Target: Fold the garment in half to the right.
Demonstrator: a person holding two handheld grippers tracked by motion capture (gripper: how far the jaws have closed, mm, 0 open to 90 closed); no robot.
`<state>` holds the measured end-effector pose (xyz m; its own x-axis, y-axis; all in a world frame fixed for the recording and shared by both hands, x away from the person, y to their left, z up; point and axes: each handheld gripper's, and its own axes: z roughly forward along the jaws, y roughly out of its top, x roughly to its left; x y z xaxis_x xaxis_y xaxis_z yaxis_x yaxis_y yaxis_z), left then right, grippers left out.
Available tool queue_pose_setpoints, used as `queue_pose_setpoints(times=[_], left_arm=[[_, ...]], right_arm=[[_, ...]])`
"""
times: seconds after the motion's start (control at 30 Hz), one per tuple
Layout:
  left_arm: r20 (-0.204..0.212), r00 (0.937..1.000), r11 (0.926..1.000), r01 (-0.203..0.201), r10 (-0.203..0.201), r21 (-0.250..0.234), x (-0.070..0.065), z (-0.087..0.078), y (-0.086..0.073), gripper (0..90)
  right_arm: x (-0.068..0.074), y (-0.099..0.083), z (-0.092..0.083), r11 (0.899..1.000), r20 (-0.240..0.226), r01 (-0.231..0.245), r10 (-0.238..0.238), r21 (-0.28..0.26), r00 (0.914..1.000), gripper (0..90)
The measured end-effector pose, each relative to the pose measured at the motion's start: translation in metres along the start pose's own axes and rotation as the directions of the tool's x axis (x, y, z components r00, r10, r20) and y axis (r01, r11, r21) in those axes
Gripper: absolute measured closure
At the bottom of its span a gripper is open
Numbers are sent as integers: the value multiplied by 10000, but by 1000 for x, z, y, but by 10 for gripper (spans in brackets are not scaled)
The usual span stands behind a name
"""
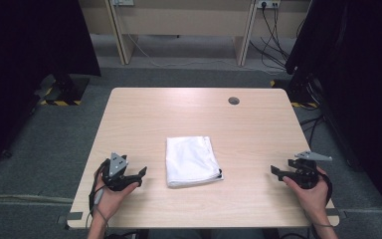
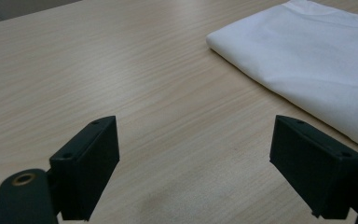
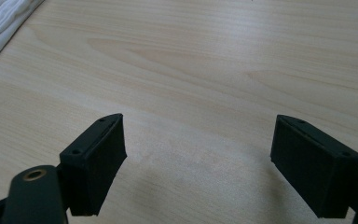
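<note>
Both hands are hovering at the table's (image 1: 129,104) near edge, left gripper (image 1: 138,175) and right gripper (image 1: 275,172) spread wide and empty, flanking the folded white towel (image 1: 191,160) lying mid-table toward that edge, likely staging for a two-sided grab.

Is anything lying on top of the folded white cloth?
Nothing lies on the folded white cloth; its top is bare. Both grippers, left and right, sit apart from it. Whatever is beneath it is hidden.
</note>
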<state>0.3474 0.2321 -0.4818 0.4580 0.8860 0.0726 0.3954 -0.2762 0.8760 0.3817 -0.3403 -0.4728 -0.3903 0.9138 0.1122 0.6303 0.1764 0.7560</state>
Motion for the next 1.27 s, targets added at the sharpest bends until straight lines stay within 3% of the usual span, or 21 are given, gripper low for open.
queue_pose_setpoints(times=[0.2,0.37,0.73,1.27], left_arm=[[-56,10000,10000,80,-80,0,1,2,-3,151],[-64,9999,9999,126,-126,-25,1,2,-7,154],[-103,9998,9999,159,-159,-57,0,1,-7,154],[-76,10000,10000,62,-62,-67,0,1,-7,154]], right_arm=[[-4,-4,-1,9993,-82,-271,269,-251,9996,176],[-3,-7,0,9996,95,-180,182,-195,9998,174],[-7,-9,-3,9978,-184,-380,370,-542,9991,152],[-11,-8,-3,9968,-506,-645,621,-472,9968,134]])
